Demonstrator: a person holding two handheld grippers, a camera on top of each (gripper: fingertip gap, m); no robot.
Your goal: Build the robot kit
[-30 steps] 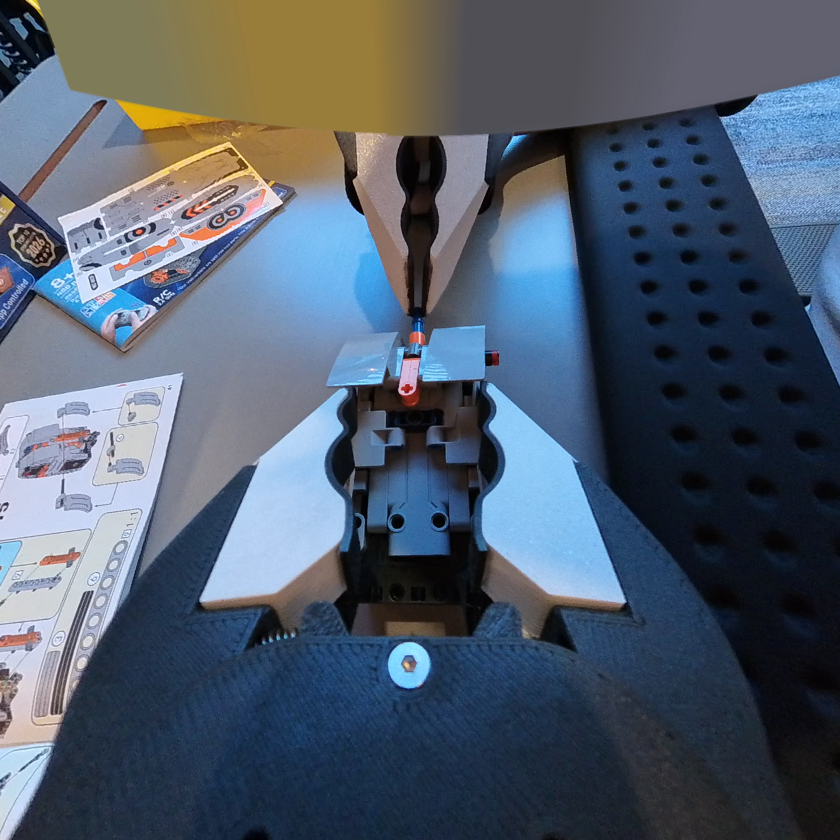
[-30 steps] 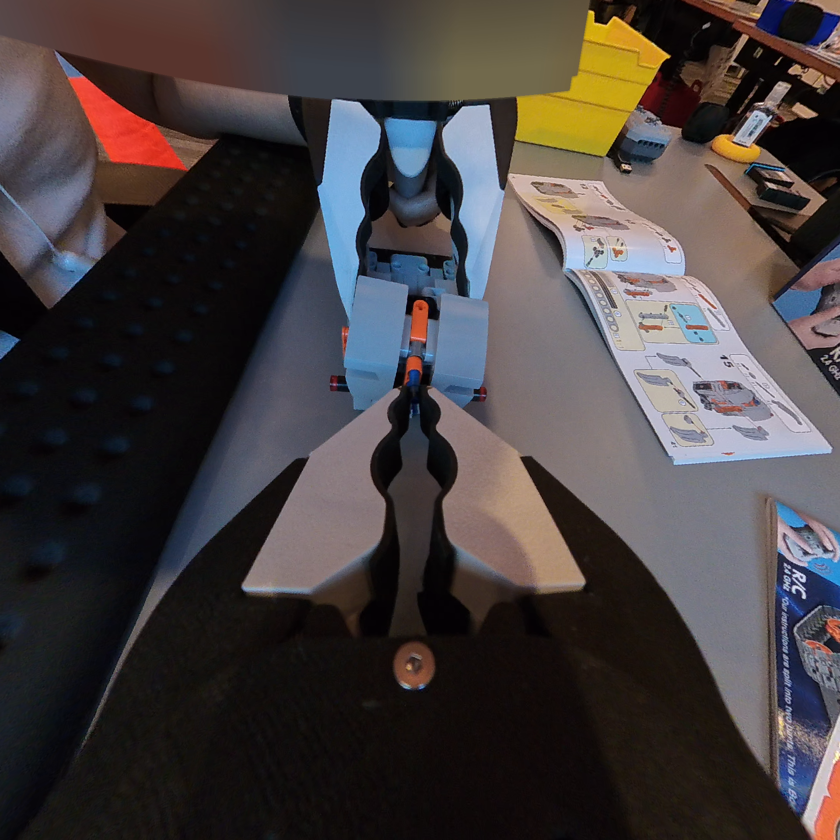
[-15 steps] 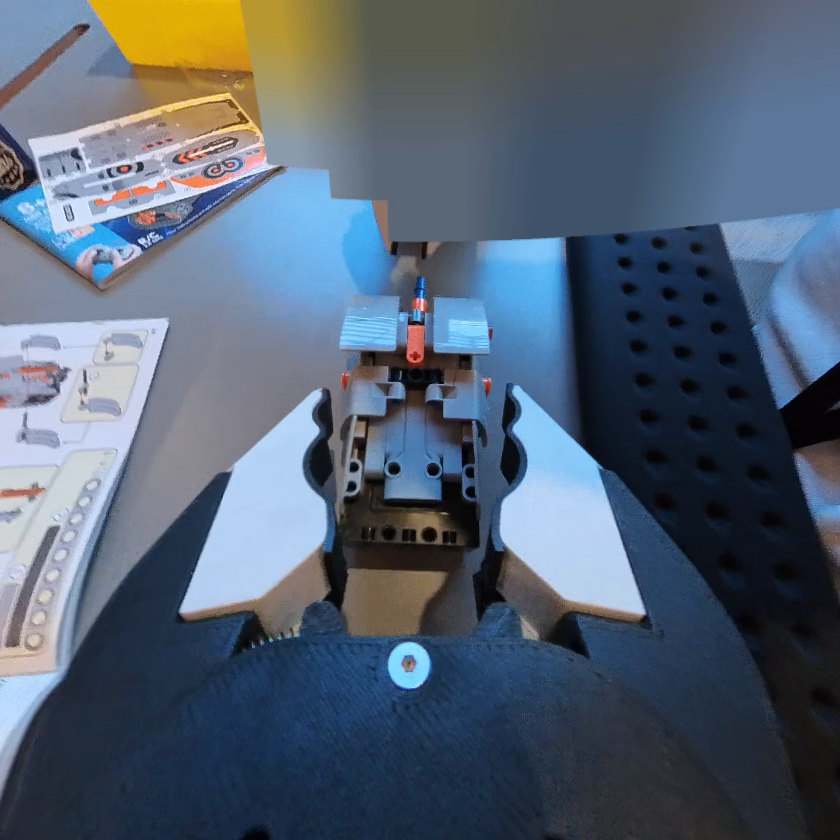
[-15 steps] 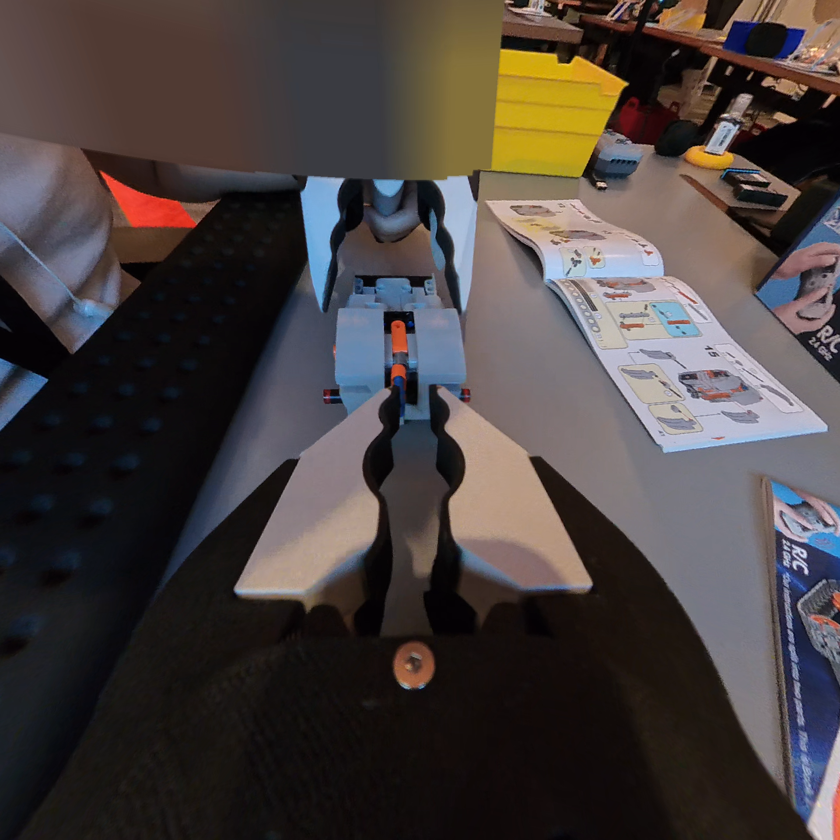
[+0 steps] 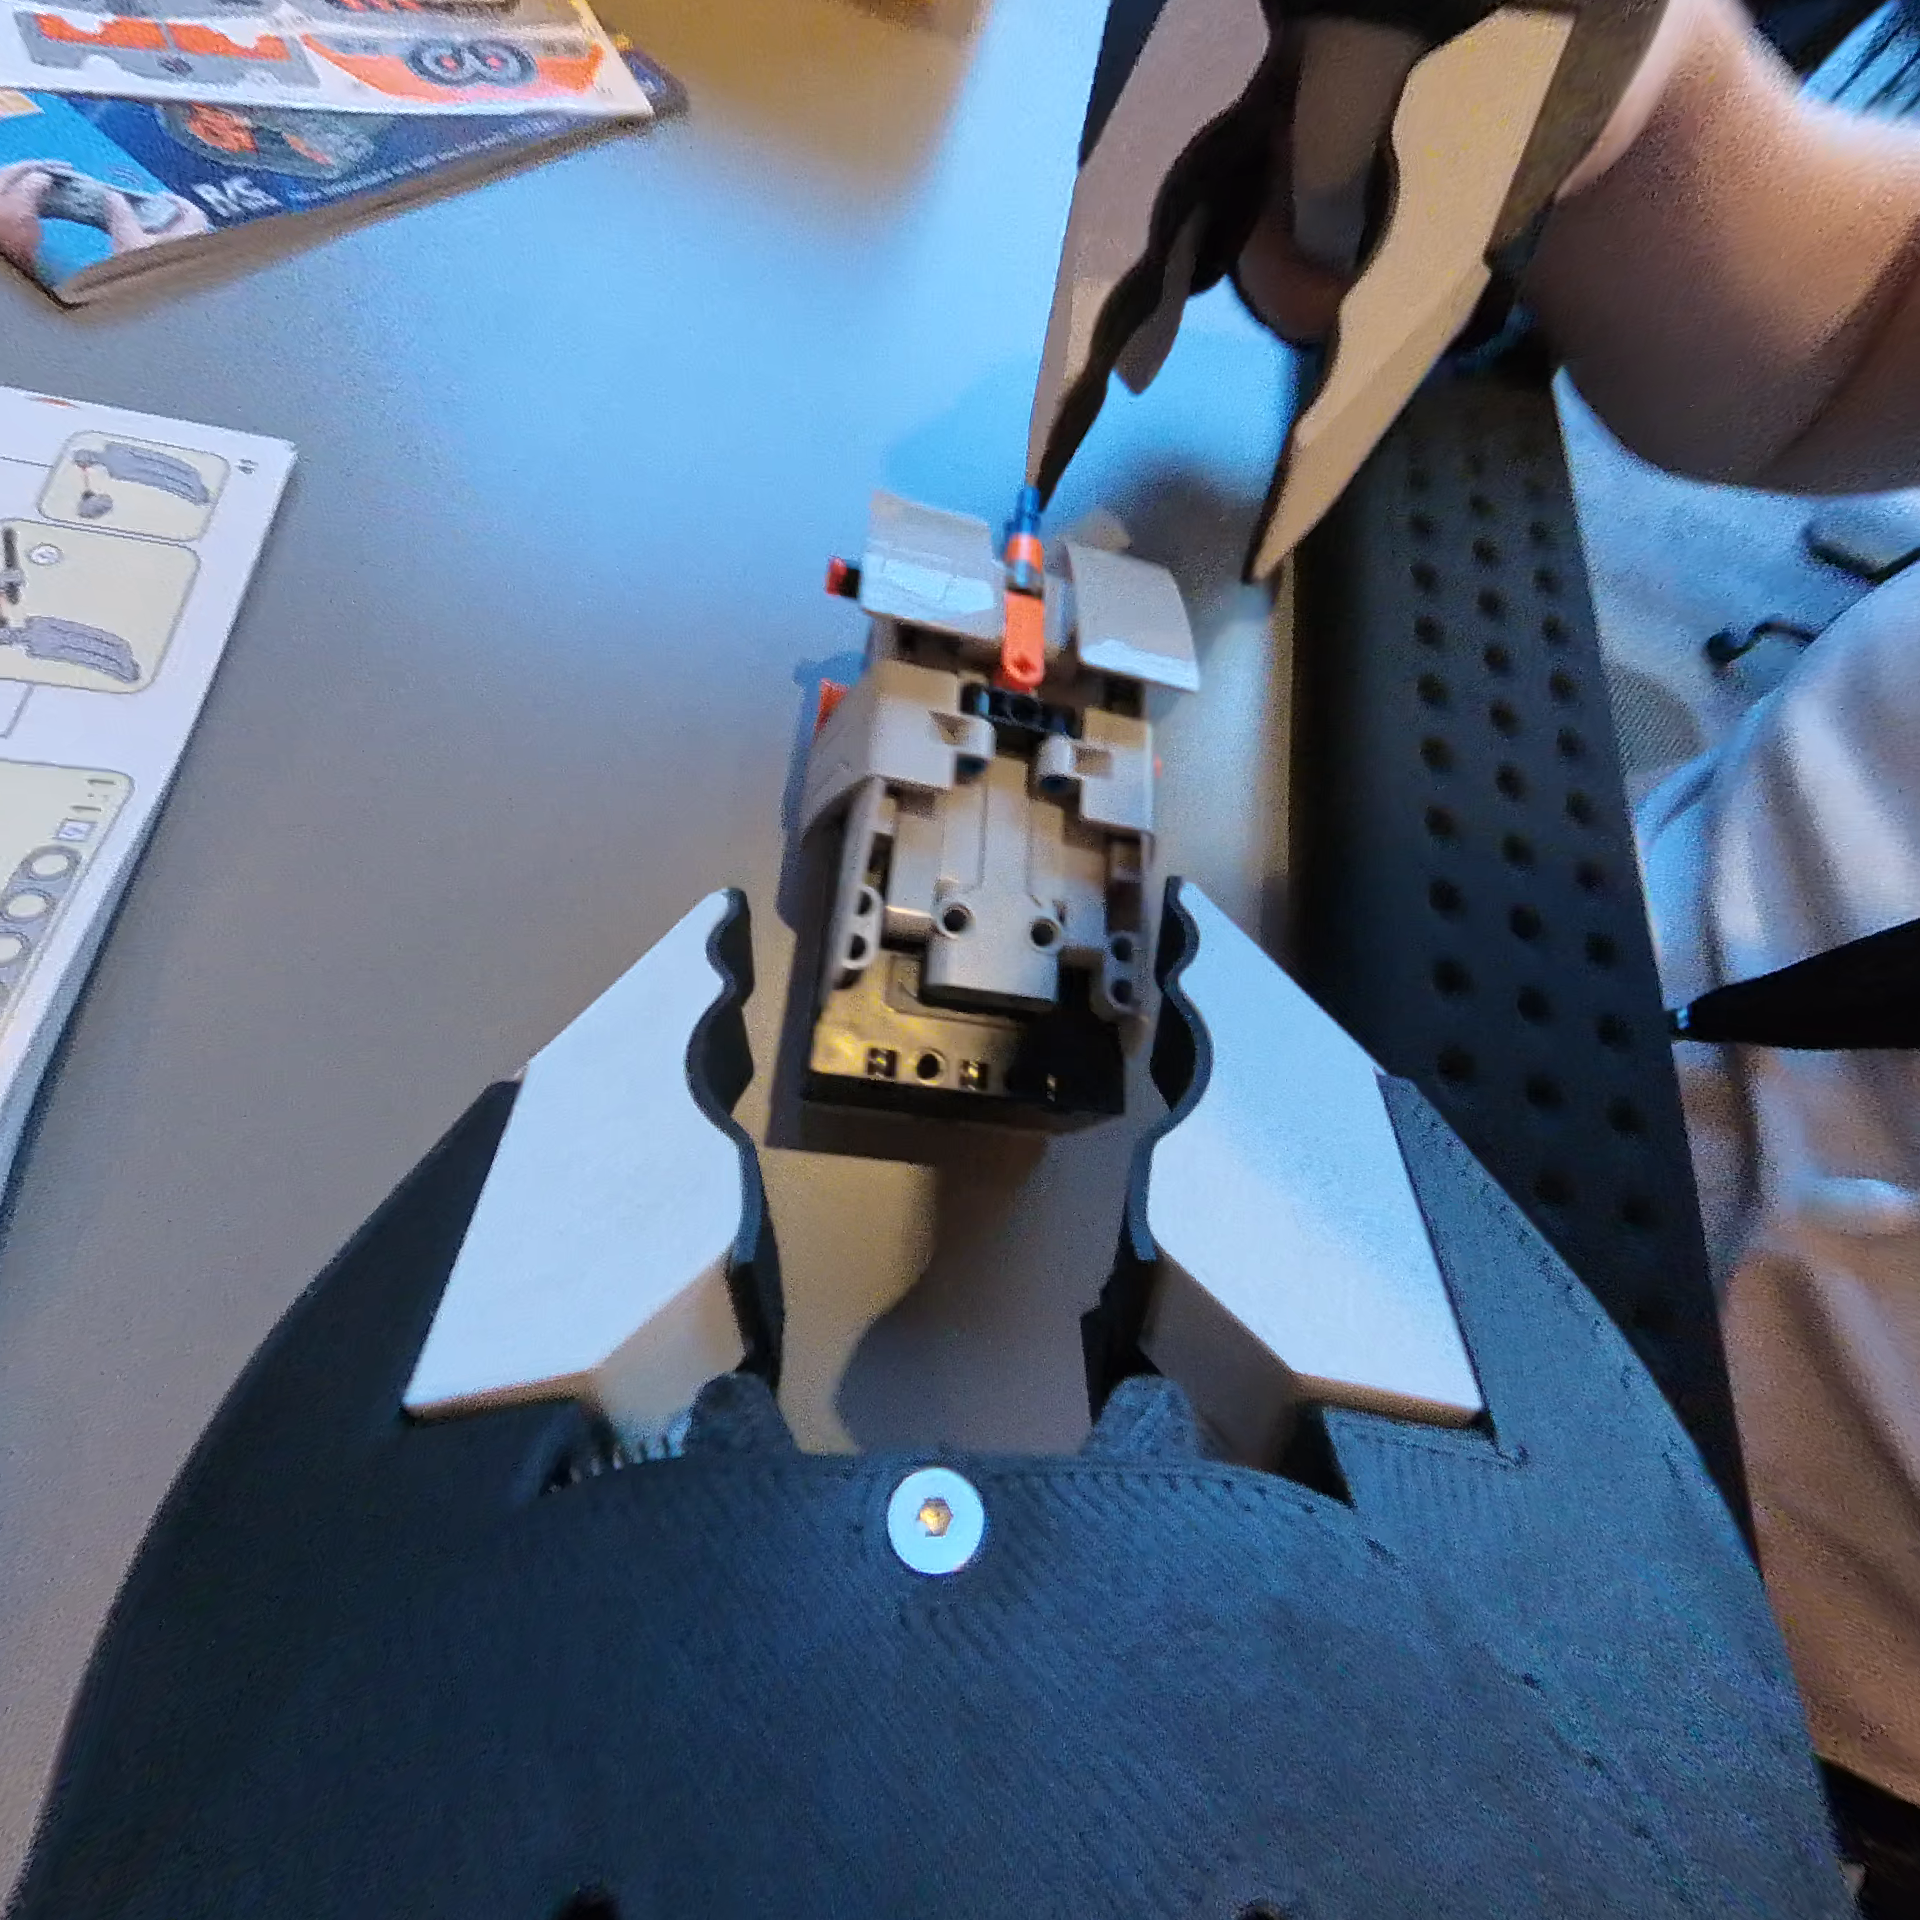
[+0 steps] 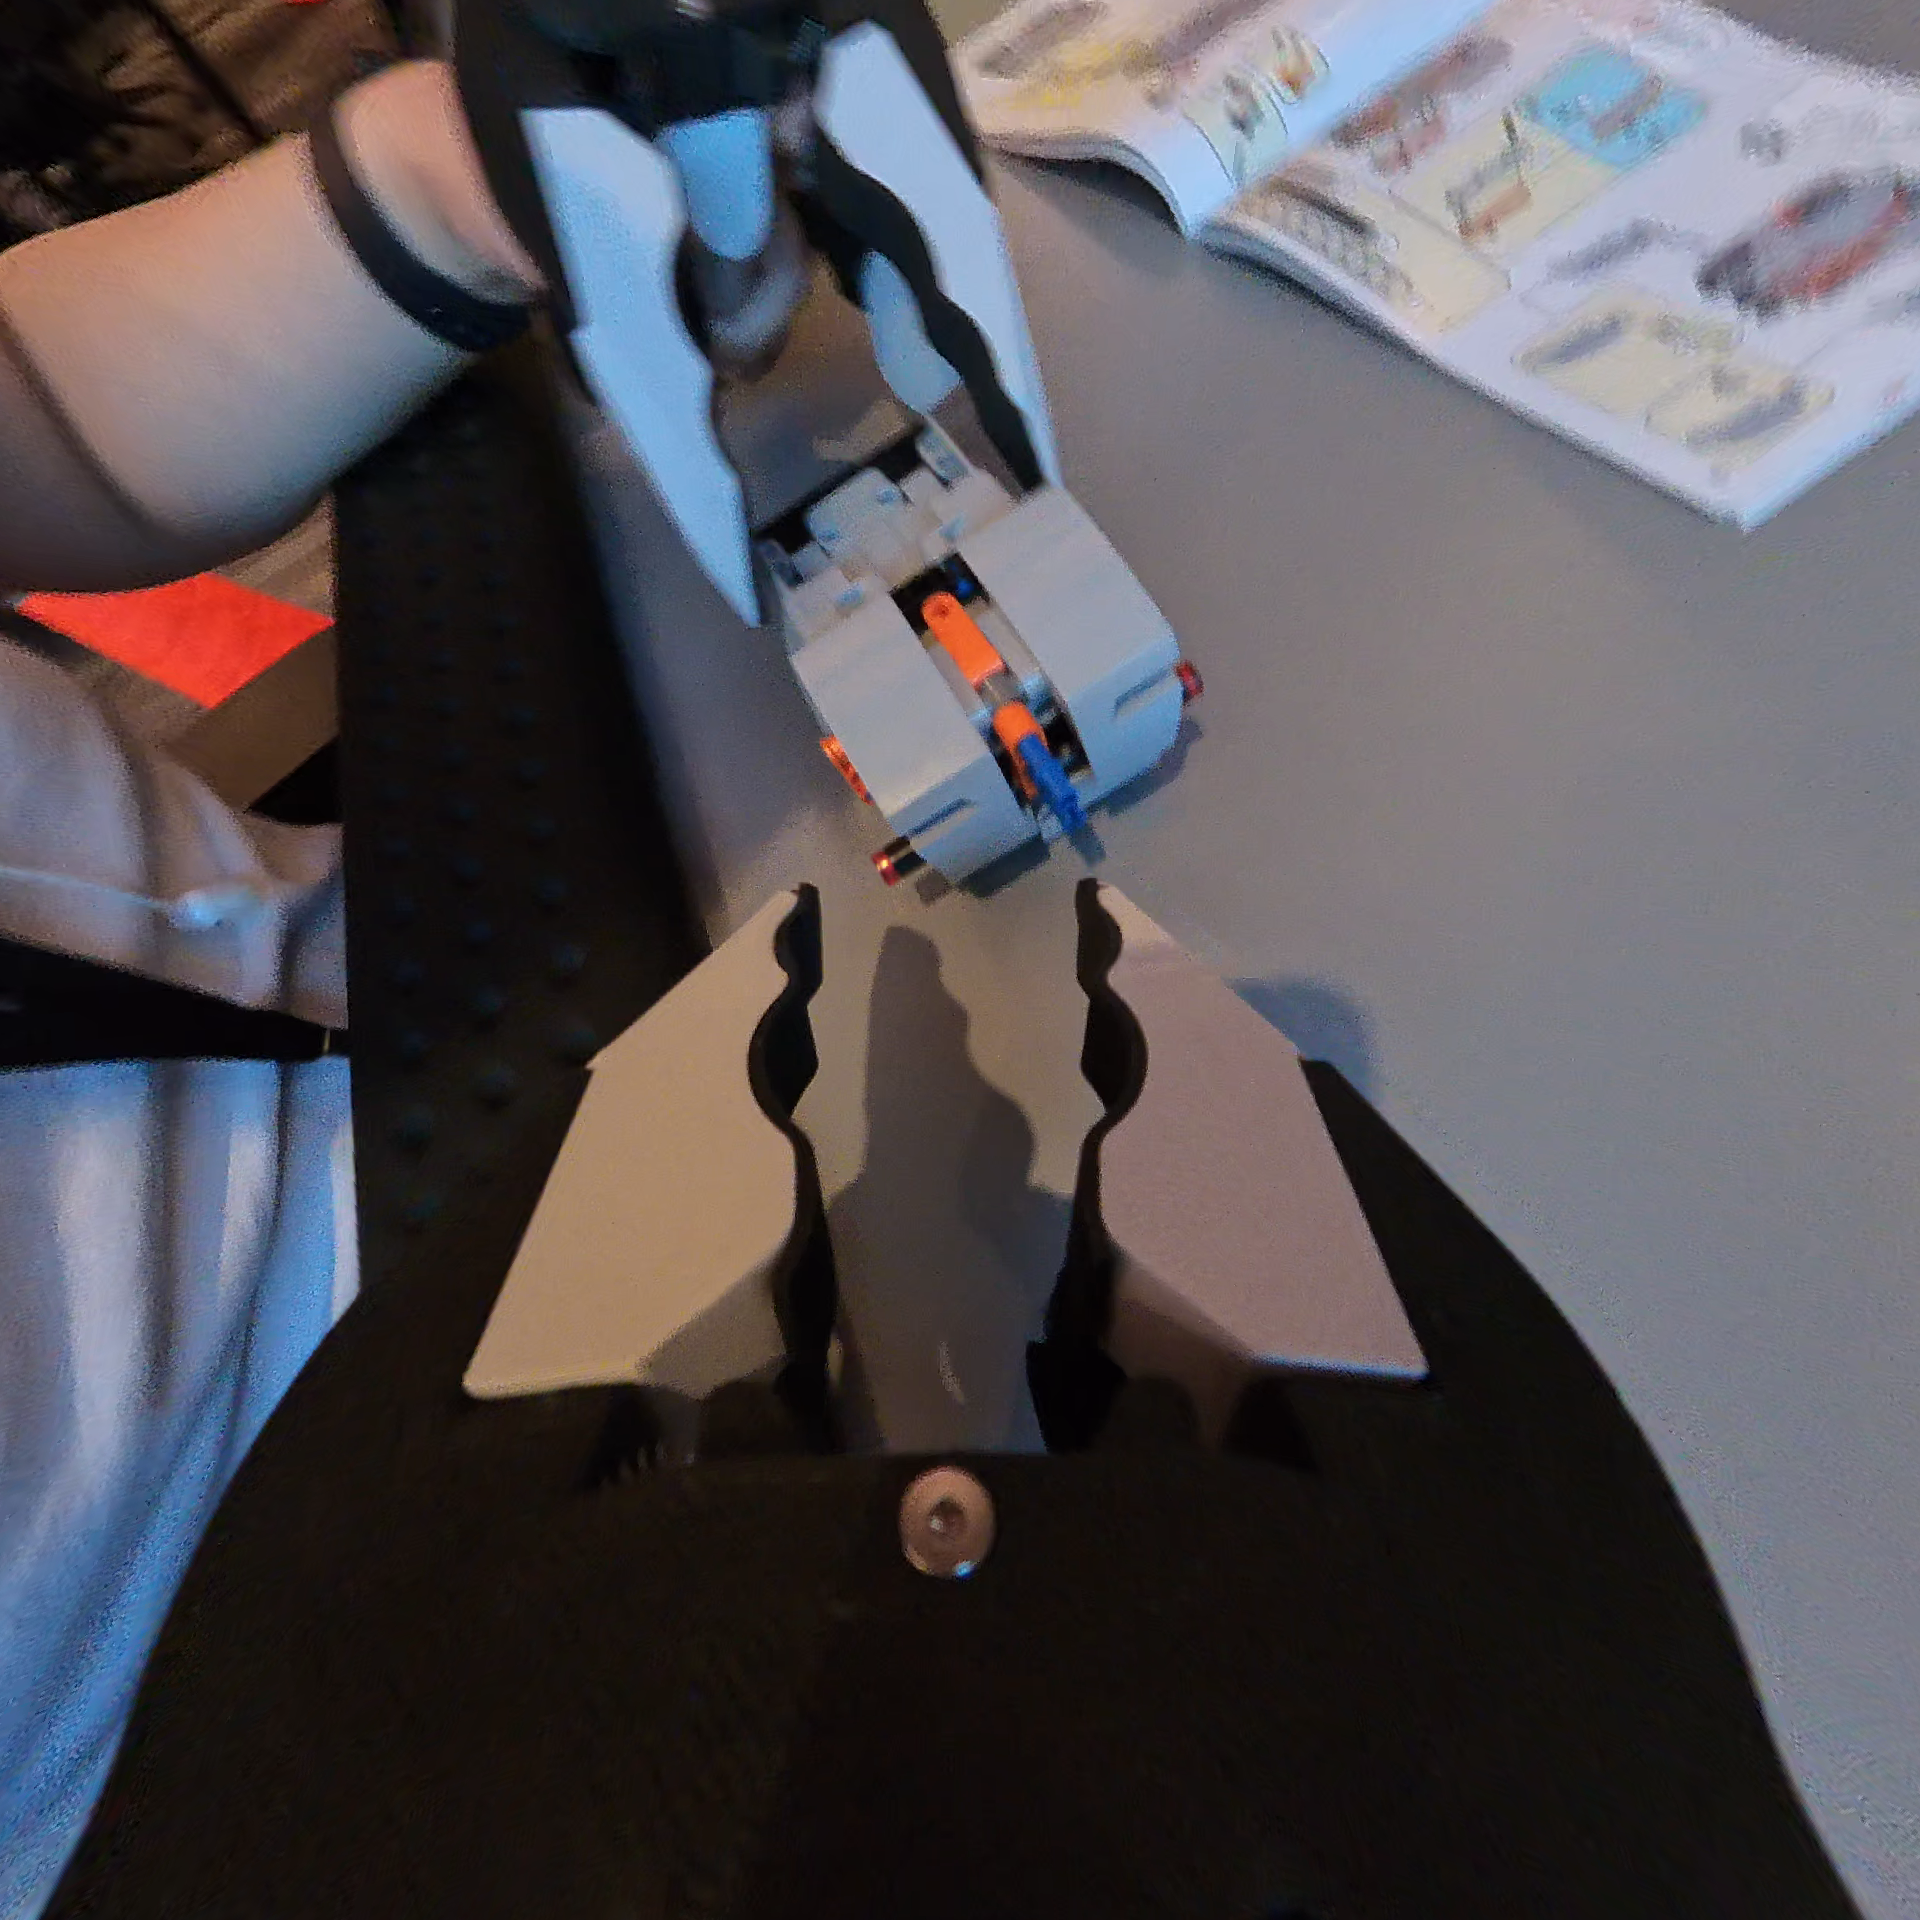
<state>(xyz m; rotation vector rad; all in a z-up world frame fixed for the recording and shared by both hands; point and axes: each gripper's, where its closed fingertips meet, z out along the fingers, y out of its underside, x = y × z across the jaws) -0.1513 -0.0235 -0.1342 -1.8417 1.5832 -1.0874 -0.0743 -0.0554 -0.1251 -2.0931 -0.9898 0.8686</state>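
Note:
A grey brick-built vehicle model with an orange piece and a blue pin at its far end stands on the grey table. My left gripper is open, and the model's black rear end lies between its fingertips with a gap on each side. My right gripper hangs open over the far end, one fingertip close to the blue pin. In the right wrist view my right gripper is open and empty just short of the model and its blue pin. The left gripper straddles the far end.
A black perforated strip runs along the table edge beside the model, also in the right wrist view. An open instruction booklet and a sticker sheet on a blue booklet lie nearby. A person's forearm is close. Tip to tip, the grippers are about 10 centimetres apart.
My left gripper opened and let go of the model, which now stands on the table, slightly turned. My right gripper let go of the blue pin, opened and drew back a little.

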